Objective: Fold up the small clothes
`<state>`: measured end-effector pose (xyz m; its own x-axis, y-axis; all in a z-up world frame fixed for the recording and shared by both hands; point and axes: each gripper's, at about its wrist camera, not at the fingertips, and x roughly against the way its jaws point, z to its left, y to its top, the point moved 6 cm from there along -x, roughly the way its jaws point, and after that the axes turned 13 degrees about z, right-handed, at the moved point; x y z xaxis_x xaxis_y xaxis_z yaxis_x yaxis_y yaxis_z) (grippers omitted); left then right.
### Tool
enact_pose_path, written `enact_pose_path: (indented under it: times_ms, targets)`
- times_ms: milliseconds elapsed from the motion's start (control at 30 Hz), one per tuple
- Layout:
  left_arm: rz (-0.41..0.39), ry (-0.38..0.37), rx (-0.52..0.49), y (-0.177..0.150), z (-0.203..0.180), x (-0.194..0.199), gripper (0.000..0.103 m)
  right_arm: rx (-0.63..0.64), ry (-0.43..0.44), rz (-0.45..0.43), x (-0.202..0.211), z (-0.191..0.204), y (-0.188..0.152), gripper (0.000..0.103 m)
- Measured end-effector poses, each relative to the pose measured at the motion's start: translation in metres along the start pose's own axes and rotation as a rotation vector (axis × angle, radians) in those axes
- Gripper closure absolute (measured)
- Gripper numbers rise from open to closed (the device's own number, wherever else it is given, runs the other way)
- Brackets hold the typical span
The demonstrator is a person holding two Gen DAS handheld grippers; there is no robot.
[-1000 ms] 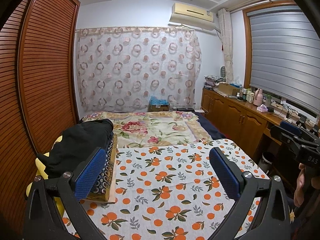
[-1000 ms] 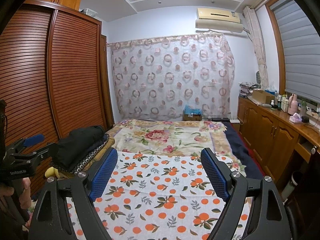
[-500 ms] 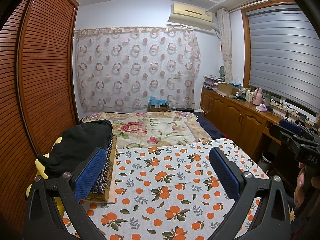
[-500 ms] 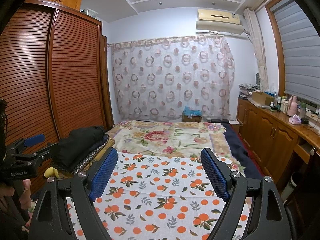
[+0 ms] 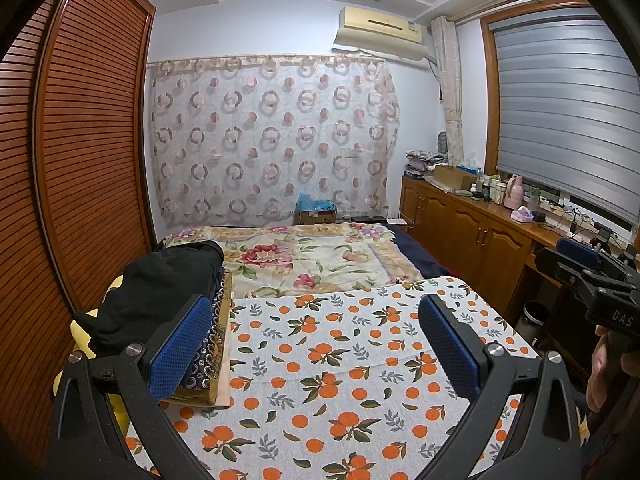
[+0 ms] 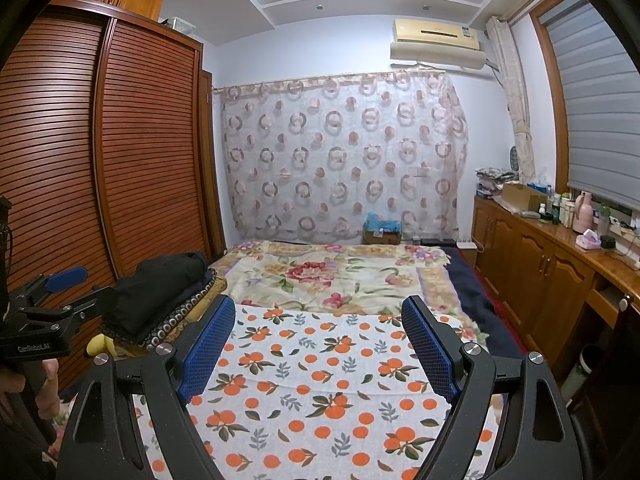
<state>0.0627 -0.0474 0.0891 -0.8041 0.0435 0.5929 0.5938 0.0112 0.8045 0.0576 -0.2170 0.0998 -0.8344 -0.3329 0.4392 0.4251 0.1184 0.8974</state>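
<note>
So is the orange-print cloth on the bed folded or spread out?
Spread out: the orange-print cloth lies flat across the bed with its far edge showing and only one faint crease.

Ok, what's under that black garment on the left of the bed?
The black garment lies on a stack of folded patterned fabric, dark blue and gold at its edges. Something yellow pokes out beneath. How many pieces are stacked, and what the yellow thing is, stays covered.

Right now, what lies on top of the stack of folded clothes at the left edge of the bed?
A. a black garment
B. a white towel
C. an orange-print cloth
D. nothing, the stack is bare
A: a black garment sits rumpled on top of the patterned folded pieces, beside the orange-print cloth spread over the bed.
</note>
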Motion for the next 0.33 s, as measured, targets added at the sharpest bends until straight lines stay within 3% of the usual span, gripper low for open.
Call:
enact_pose_path:
  times_ms: [333]
  targets:
    - [0.000, 0.001, 0.000, -0.0005, 0.0003, -0.0003, 0.000, 0.004, -0.003, -0.002, 0.0004, 0.0002, -0.0010, 0.016]
